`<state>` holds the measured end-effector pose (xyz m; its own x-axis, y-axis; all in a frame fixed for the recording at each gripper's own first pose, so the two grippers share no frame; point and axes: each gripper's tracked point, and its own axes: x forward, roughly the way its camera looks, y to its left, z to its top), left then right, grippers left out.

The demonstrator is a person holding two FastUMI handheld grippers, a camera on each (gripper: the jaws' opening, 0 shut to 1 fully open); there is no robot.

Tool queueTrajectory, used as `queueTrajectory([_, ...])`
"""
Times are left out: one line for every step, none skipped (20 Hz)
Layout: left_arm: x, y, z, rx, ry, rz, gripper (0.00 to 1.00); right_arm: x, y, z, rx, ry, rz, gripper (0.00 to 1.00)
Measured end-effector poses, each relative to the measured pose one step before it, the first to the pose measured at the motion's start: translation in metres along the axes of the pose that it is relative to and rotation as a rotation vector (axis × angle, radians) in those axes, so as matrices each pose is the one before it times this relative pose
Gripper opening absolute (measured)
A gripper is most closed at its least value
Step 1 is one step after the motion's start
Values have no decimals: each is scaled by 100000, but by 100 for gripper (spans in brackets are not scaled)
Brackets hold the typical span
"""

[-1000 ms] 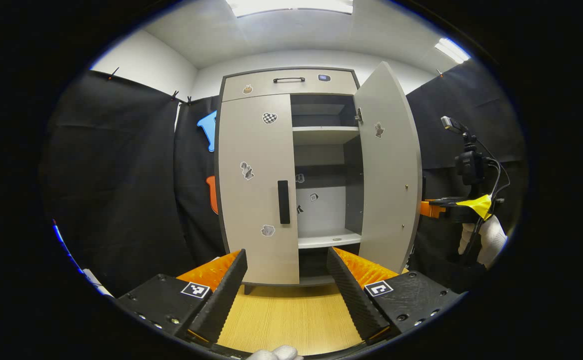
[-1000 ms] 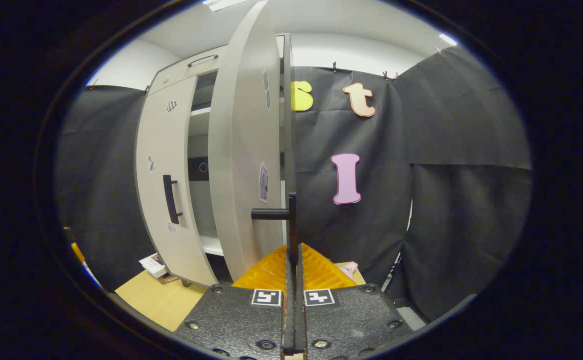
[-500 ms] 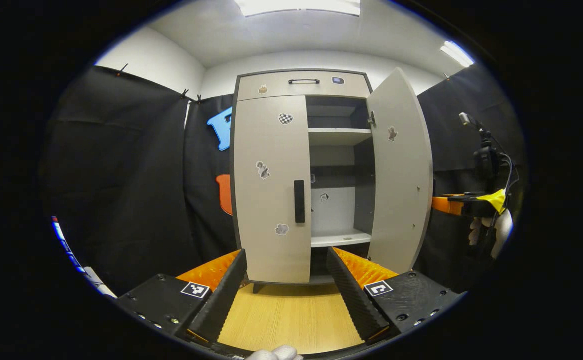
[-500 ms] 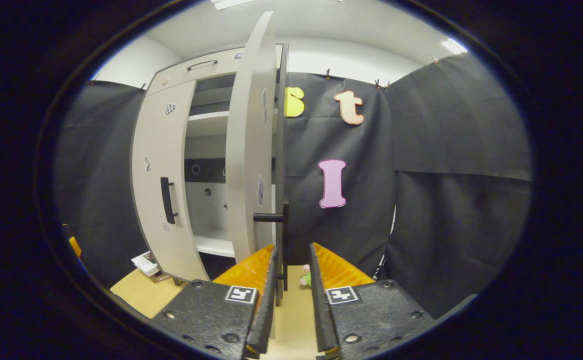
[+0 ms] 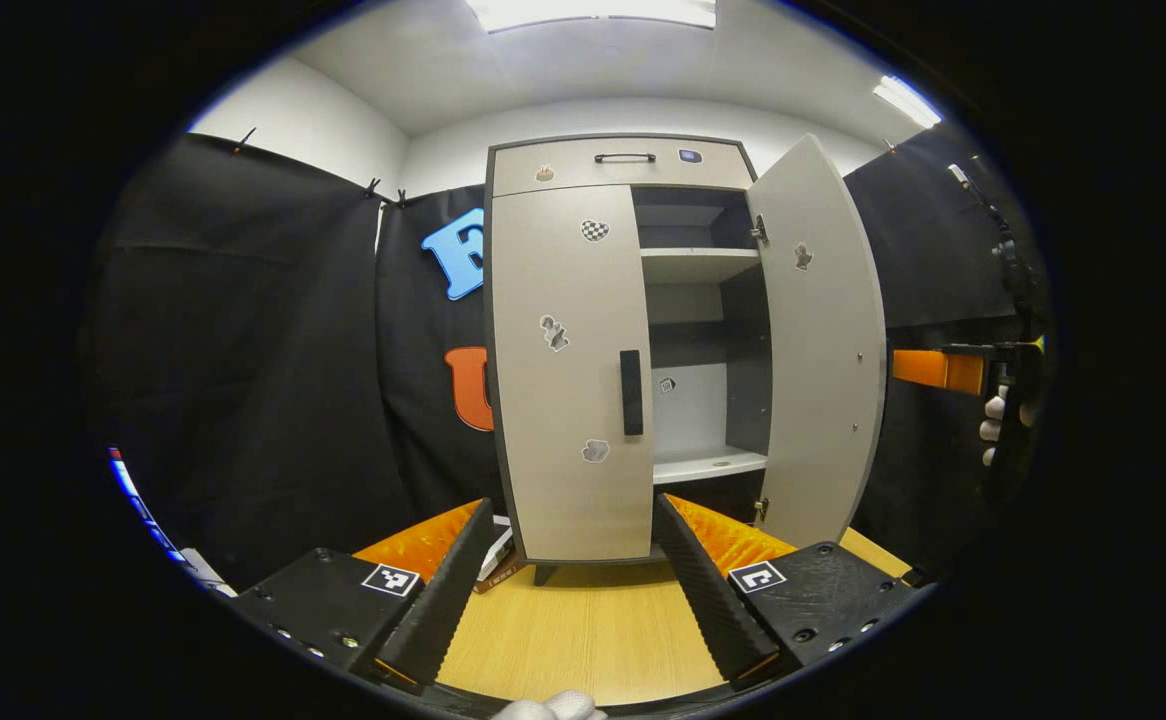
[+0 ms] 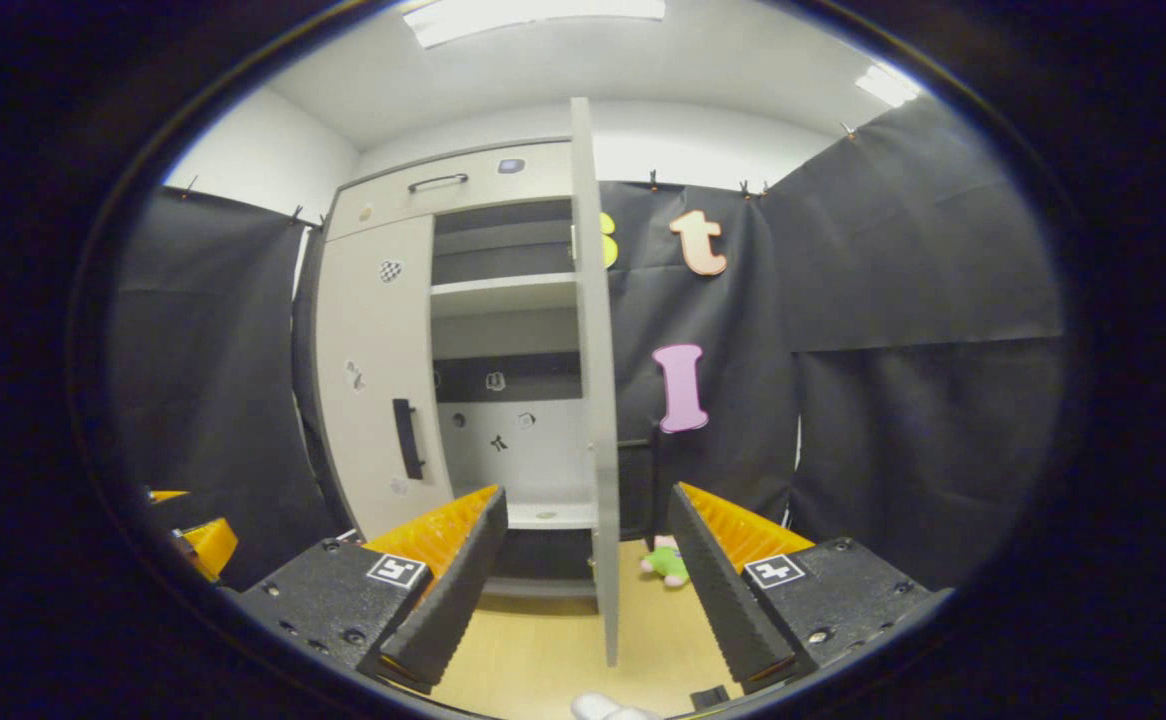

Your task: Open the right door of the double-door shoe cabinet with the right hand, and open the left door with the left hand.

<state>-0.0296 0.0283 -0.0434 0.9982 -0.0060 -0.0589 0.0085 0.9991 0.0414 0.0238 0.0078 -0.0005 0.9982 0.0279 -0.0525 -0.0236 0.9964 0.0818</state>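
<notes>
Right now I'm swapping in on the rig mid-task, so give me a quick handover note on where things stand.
Left tongs: open, empty, facing the cabinet, short of the left door.
Right tongs: open, empty, straddling the right door's edge without touching.
Right door: swung wide open, shelves visible. Done.
Left door: shut, its handle untouched.
Left to do: bring the left tongs to that handle, close on it, pull the door open.

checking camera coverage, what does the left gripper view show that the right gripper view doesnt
Left gripper view: the right door's inner face, and the right gripper beside it. Right gripper view: that door edge-on, and a green toy on the floor beyond it. Both: the left door shut, its handle, the shelves.
</notes>
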Motion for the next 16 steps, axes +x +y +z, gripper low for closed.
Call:
queueTrajectory([-8,424,-154,496,294,20,96,-505,1053,-923,-235,656,1310,100])
queueTrajectory([-17,419,-152,568,17,45,96,-383,1164,-901,-95,1229,1471,100])
queueTrajectory([-5,431,-228,402,71,322,96,-295,960,-871,36,998,1104,100])
queueTrajectory([14,318,-113,101,5,281,96,-220,823,-800,-238,1046,1069,100])
queueTrajectory([80,413,-357,-19,681,452,96,-64,859,-613,-566,1053,1386,100])
queueTrajectory([111,296,-257,-248,615,292,96,-22,711,-537,-754,1159,1164,100])
queueTrajectory([156,204,-97,-557,314,412,96,137,689,-126,-624,322,1287,100])
queueTrajectory([347,289,-66,-559,-155,307,96,143,484,20,-634,222,649,100])
queueTrajectory([427,252,20,-695,28,519,100,200,412,90,-239,150,1106,100])
queueTrajectory([523,281,41,-490,-252,424,96,169,472,92,51,-165,1098,99])
queueTrajectory([659,186,-53,-492,294,149,96,258,267,177,-156,55,454,100])
queueTrajectory([924,86,282,-486,-412,-102,96,312,240,123,-651,35,711,100])
queueTrajectory([1001,-26,283,-279,-699,-380,96,187,92,267,-677,113,192,100])
queueTrajectory([1116,-110,348,-93,-742,-802,96,69,36,216,-684,-298,133,100])
queueTrajectory([1325,-258,323,171,-835,-908,100,120,-203,311,-578,-289,-791,100])
queueTrajectory([1330,-381,480,138,-894,-1093,96,131,-235,207,-288,-508,-573,100])
